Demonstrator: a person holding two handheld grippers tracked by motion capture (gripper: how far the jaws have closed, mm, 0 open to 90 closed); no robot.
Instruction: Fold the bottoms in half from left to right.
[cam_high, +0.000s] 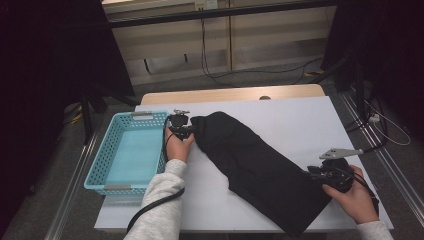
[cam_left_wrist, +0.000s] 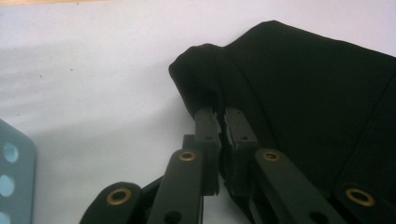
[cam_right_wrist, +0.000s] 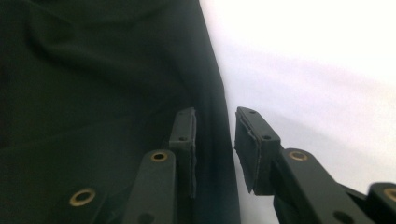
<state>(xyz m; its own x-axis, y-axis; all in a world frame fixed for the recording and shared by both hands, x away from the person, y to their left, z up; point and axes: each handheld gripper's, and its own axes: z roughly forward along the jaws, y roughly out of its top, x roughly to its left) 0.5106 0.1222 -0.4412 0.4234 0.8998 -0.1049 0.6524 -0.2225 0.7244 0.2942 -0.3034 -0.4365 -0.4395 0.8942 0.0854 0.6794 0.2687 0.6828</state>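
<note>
Lying diagonally across the white bench (cam_high: 300, 120), a black garment (cam_high: 260, 170) is seen, stretched from the far left toward the near right edge. Its far left corner is pinched by the left gripper (cam_left_wrist: 220, 114), whose jaws are brought almost together on a bunched fold of the cloth, which is lifted a little from the surface. The right gripper (cam_right_wrist: 215, 123) is placed at the near right end of the garment. In the right gripper view its jaws are seen standing apart, with the edge of the cloth between them; the cloth is touched by one pad, but a gap is left at the other, so no firm grip is shown. A light blue basket (cam_high: 107, 150) is set just beside the left hand (cam_high: 178, 146), on the left part of the bench.
</note>
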